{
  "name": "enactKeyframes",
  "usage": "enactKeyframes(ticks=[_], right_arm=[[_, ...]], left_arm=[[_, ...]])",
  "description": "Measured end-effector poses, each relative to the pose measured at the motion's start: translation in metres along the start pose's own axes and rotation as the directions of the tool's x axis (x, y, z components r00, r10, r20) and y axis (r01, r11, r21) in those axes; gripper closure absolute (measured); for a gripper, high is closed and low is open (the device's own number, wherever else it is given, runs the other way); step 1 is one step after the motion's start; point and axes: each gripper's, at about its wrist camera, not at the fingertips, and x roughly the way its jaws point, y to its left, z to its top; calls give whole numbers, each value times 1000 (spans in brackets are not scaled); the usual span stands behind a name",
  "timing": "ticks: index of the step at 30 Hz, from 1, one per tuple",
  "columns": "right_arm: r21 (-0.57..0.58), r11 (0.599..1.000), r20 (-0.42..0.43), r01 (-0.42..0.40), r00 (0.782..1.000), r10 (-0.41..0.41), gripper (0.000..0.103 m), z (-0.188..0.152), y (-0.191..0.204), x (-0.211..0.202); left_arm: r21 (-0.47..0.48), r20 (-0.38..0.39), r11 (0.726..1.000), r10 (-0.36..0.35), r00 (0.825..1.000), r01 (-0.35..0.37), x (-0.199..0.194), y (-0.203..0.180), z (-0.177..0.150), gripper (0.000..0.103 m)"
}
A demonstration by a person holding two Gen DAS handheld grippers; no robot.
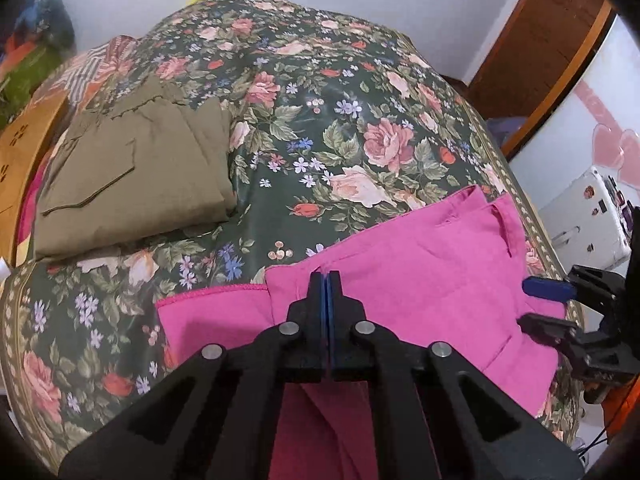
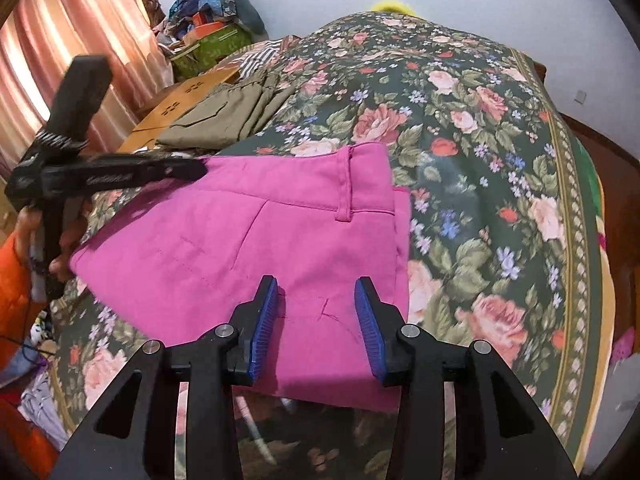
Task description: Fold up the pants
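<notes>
Pink pants (image 1: pixel 432 280) lie folded on the floral bedspread (image 1: pixel 320 128); the right wrist view shows their waistband and belt loop (image 2: pixel 344 188). My left gripper (image 1: pixel 327 280) is shut on a fold of the pink pants, and pink cloth hangs under it. It shows at the left of the right wrist view (image 2: pixel 196 168), at the pants' far left corner. My right gripper (image 2: pixel 320 292) is open, just above the pants' near edge, holding nothing. It shows at the right of the left wrist view (image 1: pixel 536 304).
Folded olive pants (image 1: pixel 132 176) lie at the bed's left side, also seen in the right wrist view (image 2: pixel 228 116). A wooden board (image 2: pixel 180 100) and piled boxes and clothes (image 2: pixel 212 36) sit beyond them. A white sewing machine (image 1: pixel 588 220) stands right of the bed.
</notes>
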Motion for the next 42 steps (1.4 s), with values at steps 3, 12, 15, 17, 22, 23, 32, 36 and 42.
enactKeyframes(ticks=[3, 12, 15, 17, 22, 23, 32, 36, 42], right_arm=[[17, 1000, -6, -3, 1000, 3, 65, -3, 5, -3], [29, 999, 15, -28, 1000, 27, 63, -16, 24, -16], [35, 999, 23, -27, 999, 27, 62, -18, 24, -17], [46, 998, 27, -30, 999, 29, 62, -18, 23, -17], [48, 999, 34, -19, 999, 18, 61, -19, 24, -17], [49, 999, 35, -18, 999, 17, 61, -19, 24, -17], [4, 1000, 27, -20, 999, 19, 55, -1, 36, -29], [-99, 994, 48, -39, 998, 43, 55, 31, 65, -27], [-193, 976, -25, -97, 995, 94, 55, 74, 103, 18]], left_arm=[[20, -26, 1000, -14, 1000, 15, 1, 1, 4, 99], [14, -14, 1000, -1, 1000, 1, -53, 6, -15, 85], [33, 1, 999, -5, 1000, 5, -77, 1, -40, 84], [48, 7, 999, 6, 1000, -7, -90, -3, -60, 84], [45, 13, 999, -18, 1000, 18, -104, -11, -103, 84], [42, 9, 999, -19, 1000, 19, -103, -11, -109, 84], [-27, 1, 998, -49, 999, 49, -95, 8, -125, 84], [-45, 5, 995, -93, 996, 94, -90, 13, -127, 84], [-23, 20, 992, -121, 992, 121, -85, 11, -131, 94]])
